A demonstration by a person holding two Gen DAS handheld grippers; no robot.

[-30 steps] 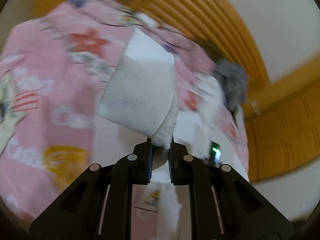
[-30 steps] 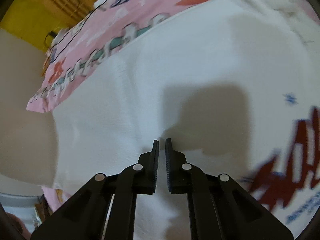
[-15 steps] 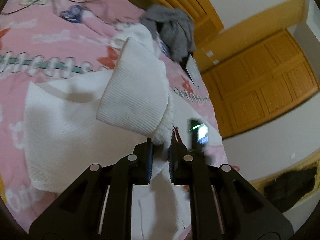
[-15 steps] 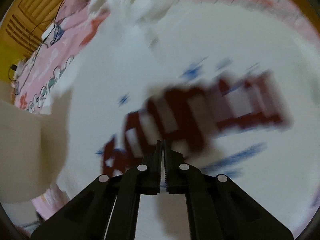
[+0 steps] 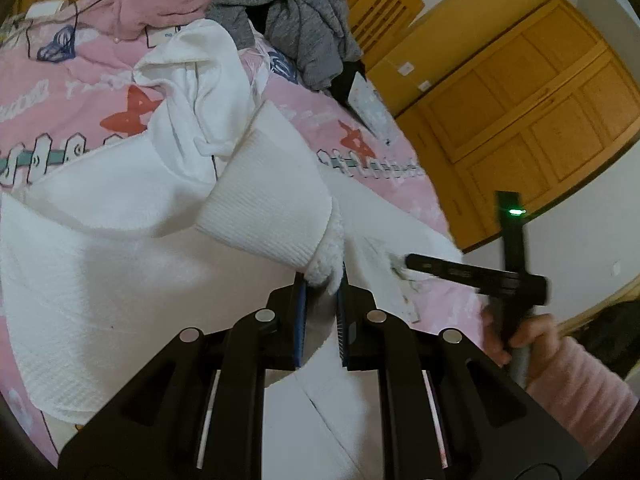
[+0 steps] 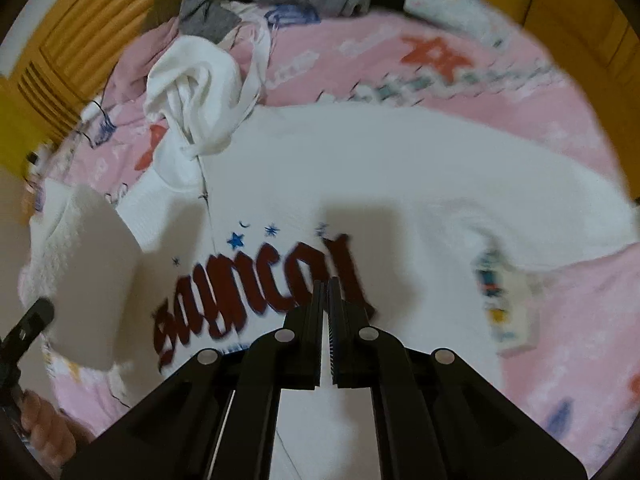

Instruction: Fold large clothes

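Observation:
A white hooded sweatshirt point(image 6: 360, 168) with dark red lettering point(image 6: 256, 296) lies spread on a pink bedspread point(image 6: 460, 80), its hood point(image 5: 192, 80) bunched at the top. My left gripper point(image 5: 322, 280) is shut on the fleecy end of a ribbed sleeve cuff point(image 5: 272, 208) and holds it raised over the body of the garment. The right gripper point(image 6: 325, 284) hovers above the lettering, shut with nothing between its fingers. In the left wrist view the right gripper point(image 5: 412, 262) shows at the garment's right edge, held by a hand in a pink sleeve point(image 5: 576, 384).
A pile of grey clothes point(image 5: 296, 20) lies at the head of the bed beside a slatted wooden headboard point(image 6: 92, 28). Wooden wardrobe doors point(image 5: 540, 92) stand at the right. A thin dark cable point(image 5: 76, 16) runs over the bedspread near the top left.
The left gripper has carried the cuff across from the bare bedspread to above the sweatshirt body. The right gripper has risen and moved from plain white fabric to over the lettering, its jaws closing fully.

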